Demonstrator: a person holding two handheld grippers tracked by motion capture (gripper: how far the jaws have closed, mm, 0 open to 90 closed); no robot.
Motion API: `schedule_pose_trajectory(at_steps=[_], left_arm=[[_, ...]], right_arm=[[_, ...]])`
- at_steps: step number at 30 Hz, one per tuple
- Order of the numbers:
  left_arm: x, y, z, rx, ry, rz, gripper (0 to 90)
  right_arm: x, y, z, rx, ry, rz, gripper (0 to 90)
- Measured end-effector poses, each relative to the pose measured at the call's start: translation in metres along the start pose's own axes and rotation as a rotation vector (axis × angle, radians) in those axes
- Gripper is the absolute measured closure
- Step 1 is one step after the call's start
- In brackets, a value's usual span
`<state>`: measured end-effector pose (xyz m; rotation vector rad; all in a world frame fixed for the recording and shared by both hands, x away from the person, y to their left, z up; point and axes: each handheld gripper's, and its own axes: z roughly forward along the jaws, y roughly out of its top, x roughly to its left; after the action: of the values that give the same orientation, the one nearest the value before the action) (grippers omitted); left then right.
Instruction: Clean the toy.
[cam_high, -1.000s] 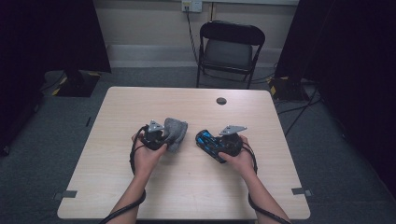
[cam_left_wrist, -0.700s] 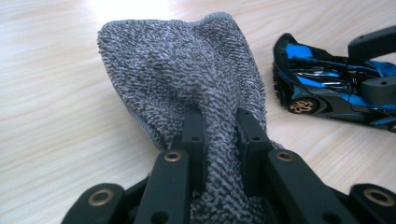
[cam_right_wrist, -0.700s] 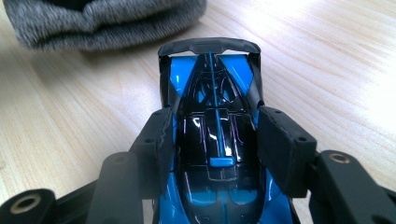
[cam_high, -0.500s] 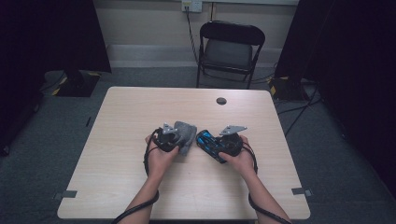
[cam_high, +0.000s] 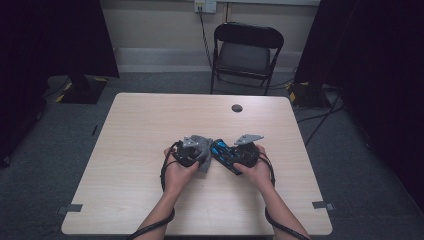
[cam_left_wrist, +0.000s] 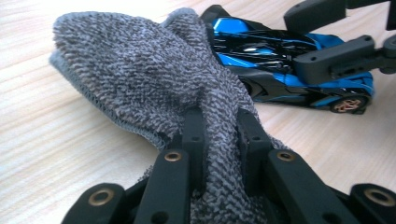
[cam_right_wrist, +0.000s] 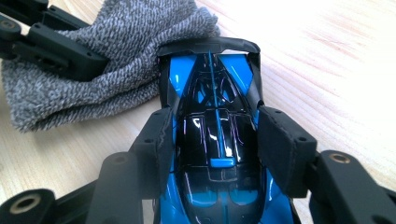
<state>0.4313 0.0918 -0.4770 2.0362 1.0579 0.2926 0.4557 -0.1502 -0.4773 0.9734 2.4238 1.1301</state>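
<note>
A grey knitted cloth is pinched between the jaws of my left gripper, which is shut on it; the cloth's free end touches the far end of a blue and black toy car. My right gripper is shut on the toy car, with a pad against each side of it. In the high view the cloth and the car meet at the table's middle, the left gripper and the right gripper on either side.
The pale wooden table has a small dark round disc near its far edge. A black folding chair stands behind the table. Cables trail from both grippers toward the near edge.
My left gripper has carried the cloth rightward across the table until it reaches the toy car. The right gripper and the car have stayed in place.
</note>
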Motion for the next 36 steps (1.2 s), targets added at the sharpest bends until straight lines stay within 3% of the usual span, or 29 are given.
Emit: schedule_pose_trajectory(at_steps=[19, 32, 36], left_arm=[[-0.013, -0.009, -0.007, 0.014, -0.051, 0.026, 76.7], [-0.03, -0.014, -0.008, 0.024, -0.106, 0.028, 76.8], [-0.036, -0.015, -0.007, 0.022, -0.115, 0.047, 76.7]], right_arm=[[0.001, 0.002, 0.001, 0.01, -0.005, -0.002, 46.5], [0.002, 0.003, 0.002, 0.013, -0.009, -0.002, 46.5], [0.002, 0.003, 0.002, 0.016, -0.014, -0.006, 46.4]])
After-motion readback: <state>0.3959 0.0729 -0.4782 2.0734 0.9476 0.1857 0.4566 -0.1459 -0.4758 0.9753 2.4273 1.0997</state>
